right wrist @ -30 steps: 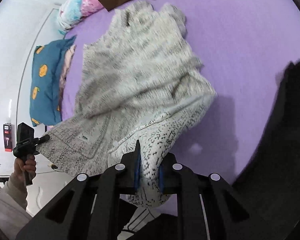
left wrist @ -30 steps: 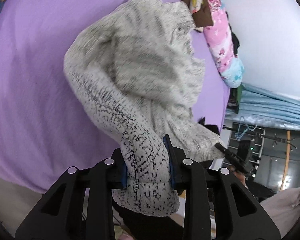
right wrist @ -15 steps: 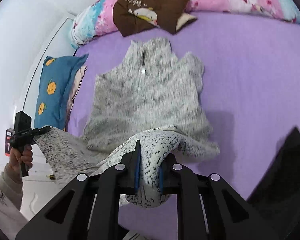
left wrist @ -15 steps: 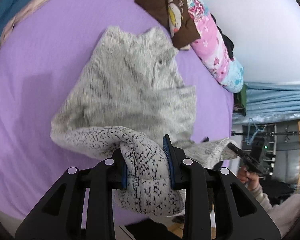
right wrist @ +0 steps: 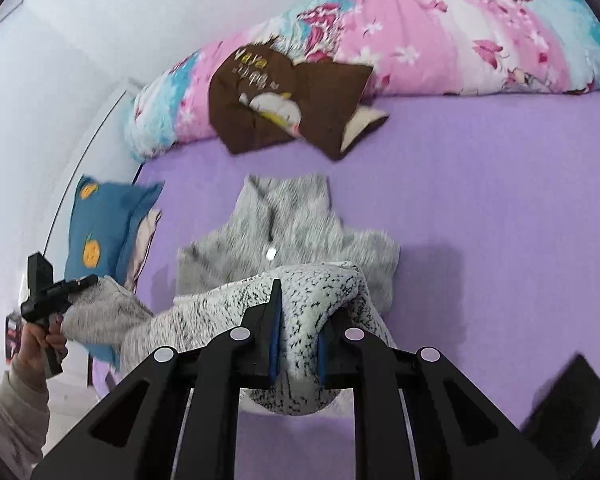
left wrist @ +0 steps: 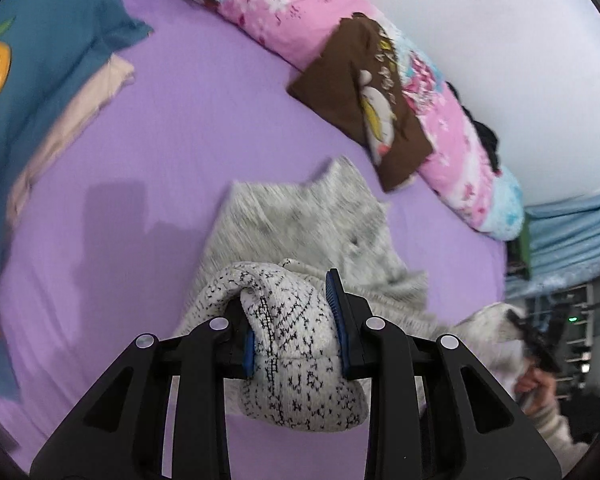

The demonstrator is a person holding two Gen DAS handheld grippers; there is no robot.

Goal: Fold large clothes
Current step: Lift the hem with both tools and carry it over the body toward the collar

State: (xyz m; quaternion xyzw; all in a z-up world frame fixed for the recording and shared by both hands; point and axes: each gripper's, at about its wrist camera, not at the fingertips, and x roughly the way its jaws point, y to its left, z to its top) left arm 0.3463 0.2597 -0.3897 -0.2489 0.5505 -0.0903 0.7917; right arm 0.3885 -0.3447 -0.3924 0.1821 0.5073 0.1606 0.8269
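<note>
Both wrist views close, angled down; share sweater point(left wrist: 312, 224) on bed point(right wrist: 480, 208).

Grey-flecked sweater point(right wrist: 296, 224), purple sheet point(right wrist: 480, 208), pink floral quilt point(right wrist: 440, 40)

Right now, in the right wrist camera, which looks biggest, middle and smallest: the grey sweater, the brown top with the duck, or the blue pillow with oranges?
1. Grey sweater, though its near end bulges close to the lens.
2. Brown top.
3. Blue pillow, partly hidden behind the sweater, so it may really be bigger.
</note>
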